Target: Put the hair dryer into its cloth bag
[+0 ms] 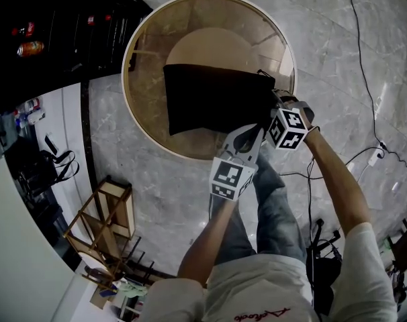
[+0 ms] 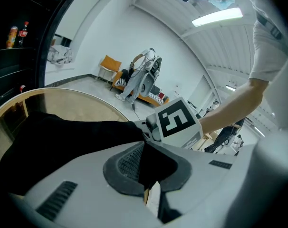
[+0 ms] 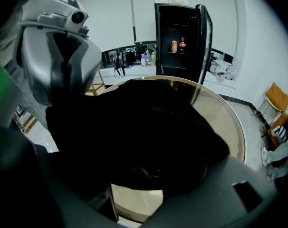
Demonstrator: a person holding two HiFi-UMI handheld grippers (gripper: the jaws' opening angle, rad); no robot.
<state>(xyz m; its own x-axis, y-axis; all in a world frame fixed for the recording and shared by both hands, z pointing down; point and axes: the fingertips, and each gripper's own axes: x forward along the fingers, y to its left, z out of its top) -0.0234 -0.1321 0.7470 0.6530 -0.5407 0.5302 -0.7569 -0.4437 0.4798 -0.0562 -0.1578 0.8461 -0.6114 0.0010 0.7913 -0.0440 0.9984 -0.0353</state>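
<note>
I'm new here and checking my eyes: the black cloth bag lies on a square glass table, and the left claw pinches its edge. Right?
Not quite. The table is round, not square; the head view shows its circular rim. The rest stands: the black cloth bag lies on it, and the left claw pinches its edge.

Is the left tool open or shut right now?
Shut: the left tool is clamped on the edge of the black cloth bag, with the cloth pinched between its jaws.
</note>
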